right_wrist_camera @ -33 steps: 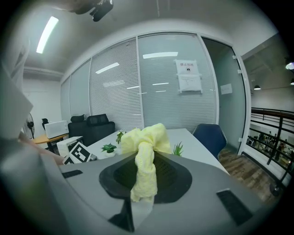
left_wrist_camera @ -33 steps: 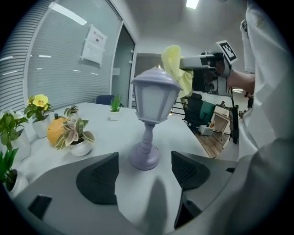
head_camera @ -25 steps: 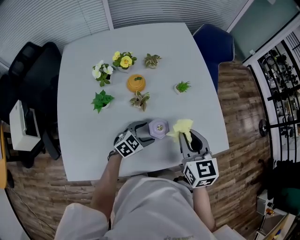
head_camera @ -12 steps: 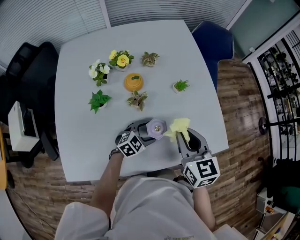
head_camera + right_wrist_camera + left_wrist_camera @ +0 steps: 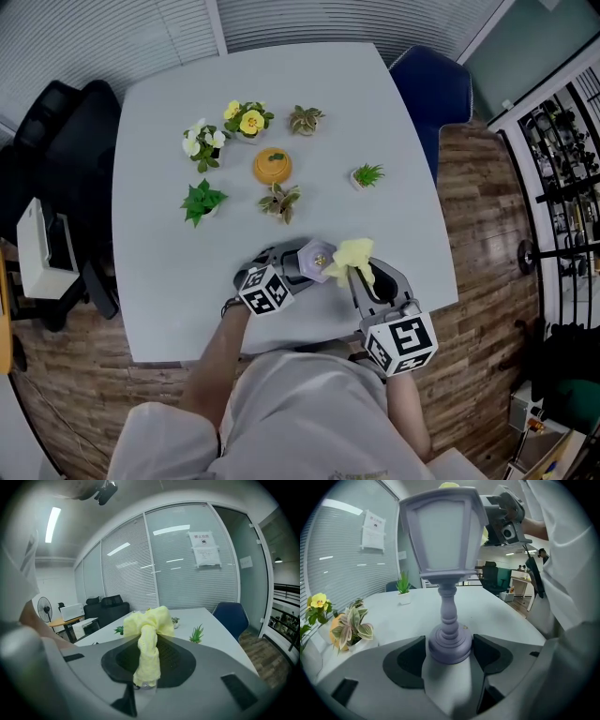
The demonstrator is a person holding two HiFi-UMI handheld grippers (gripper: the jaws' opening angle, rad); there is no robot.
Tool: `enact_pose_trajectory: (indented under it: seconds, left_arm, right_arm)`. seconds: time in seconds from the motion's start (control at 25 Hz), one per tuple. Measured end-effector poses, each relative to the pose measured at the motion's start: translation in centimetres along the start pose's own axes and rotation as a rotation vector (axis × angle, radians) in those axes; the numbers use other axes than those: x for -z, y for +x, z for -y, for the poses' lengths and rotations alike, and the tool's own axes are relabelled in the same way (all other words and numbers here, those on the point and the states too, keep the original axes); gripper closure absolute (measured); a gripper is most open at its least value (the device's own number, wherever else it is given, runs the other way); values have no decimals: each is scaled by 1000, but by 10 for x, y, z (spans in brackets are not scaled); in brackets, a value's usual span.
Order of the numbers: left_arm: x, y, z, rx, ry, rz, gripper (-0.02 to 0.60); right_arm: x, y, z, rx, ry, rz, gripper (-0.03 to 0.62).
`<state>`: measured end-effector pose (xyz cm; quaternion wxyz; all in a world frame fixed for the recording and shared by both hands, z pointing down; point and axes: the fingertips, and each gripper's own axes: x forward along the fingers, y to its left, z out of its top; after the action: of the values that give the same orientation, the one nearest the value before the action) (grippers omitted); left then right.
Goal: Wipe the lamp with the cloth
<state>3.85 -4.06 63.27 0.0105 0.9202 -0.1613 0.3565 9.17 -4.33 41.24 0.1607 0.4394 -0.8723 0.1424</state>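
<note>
Near the table's (image 5: 178,309) front edge, the left gripper (image 5: 296,265) is clamped on the lamp (image 5: 319,259) by its round base. It looks stiff, light and top-heavy, so it is best held there. The right gripper (image 5: 362,274) pinches the soft cloth (image 5: 352,251) tight, against the lamp's top.

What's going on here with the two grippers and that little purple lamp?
A person is wiping a small purple lamp near the front edge of the table. The left gripper is clamped on the lamp's base, holding it upright. The right gripper is shut on a bunched yellow cloth, which seems to press against the lamp's top in the head view. Small potted plants stand farther back.
</note>
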Motion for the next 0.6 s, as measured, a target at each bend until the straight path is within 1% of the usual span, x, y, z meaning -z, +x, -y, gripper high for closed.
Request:
enact_pose_trajectory:
  seconds: [0.08, 0.32, 0.6]
  left_arm:
    - [1, 0, 3, 9, 29, -7, 276]
    - [1, -1, 4, 12, 35, -8, 278]
    - [2, -1, 4, 15, 36, -8, 279]
  right_arm:
    - [0, 2, -2, -10, -2, -6, 522]
    - [-1, 9, -14, -46, -28, -18, 522]
    - [7, 12, -23, -64, -43, -42, 522]
